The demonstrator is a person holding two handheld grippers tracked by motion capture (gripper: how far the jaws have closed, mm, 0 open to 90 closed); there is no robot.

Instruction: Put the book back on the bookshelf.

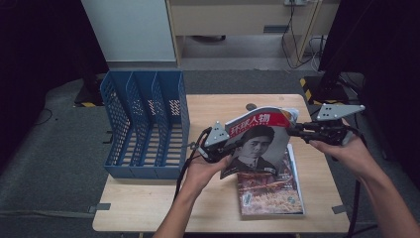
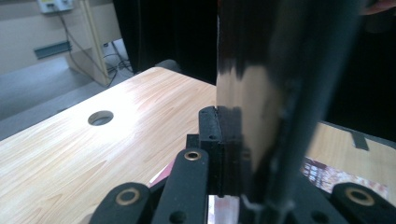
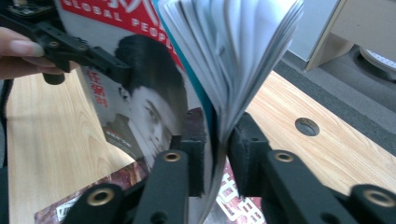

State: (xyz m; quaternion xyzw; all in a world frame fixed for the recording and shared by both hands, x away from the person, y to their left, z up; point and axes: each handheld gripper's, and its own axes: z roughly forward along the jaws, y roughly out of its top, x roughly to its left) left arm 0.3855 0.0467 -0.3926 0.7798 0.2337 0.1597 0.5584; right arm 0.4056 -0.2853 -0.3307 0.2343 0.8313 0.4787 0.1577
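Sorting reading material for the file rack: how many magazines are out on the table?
2: one magazine held upright between both tongs, another magazine flat on the table beneath it. More could hide underneath.

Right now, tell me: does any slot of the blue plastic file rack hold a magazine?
No: the blue plastic file rack stands with all its slots empty in the high view.

free: table front-left | blocked: file rack left, flat mag centre-right under raised mag

Both forearms are showing bare, no sleeves. Each claw, left and right, is wearing black linkage arms with brass-ringed pivots and a grey three-cornered plate at twelve o'clock; black cables are trailing toward six o'clock.
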